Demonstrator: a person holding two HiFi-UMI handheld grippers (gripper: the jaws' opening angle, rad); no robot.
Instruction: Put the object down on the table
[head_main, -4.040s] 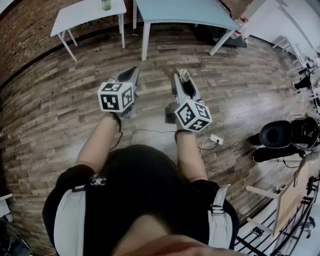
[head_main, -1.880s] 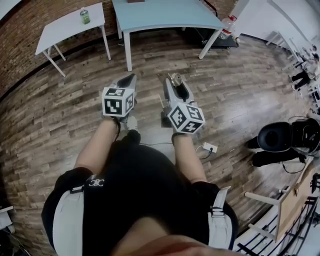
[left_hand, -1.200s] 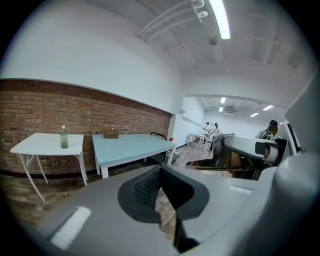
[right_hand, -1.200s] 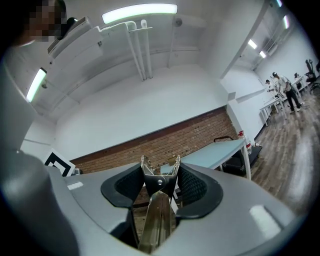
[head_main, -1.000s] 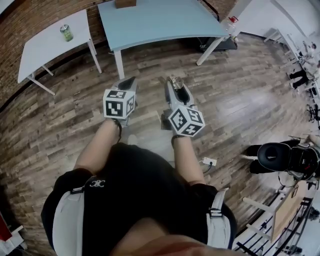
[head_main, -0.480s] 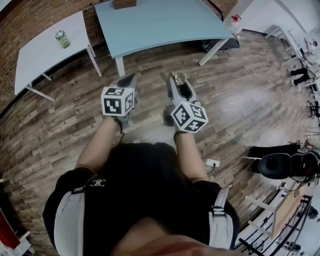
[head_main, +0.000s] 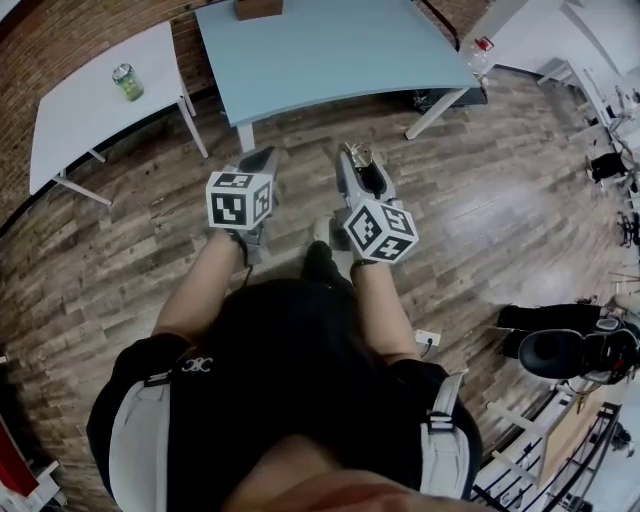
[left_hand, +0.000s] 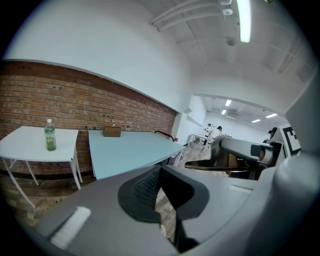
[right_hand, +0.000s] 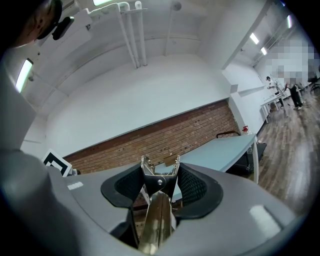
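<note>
Gripping metal tool (right_hand: 156, 220) in right gripper (right_hand: 161, 186) jaws | left gripper (left_hand: 159, 192) jaws closed, empty

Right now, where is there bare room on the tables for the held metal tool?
The blue table is bare from its near edge to the brown box at the far edge. The white table is free all round the lone green bottle. Neither is crowded.

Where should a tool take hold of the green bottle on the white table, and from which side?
Grip the bottle round its body, below the cap, coming in level from the room side. It stands upright and alone on the white table, with the brick wall behind it.
</note>
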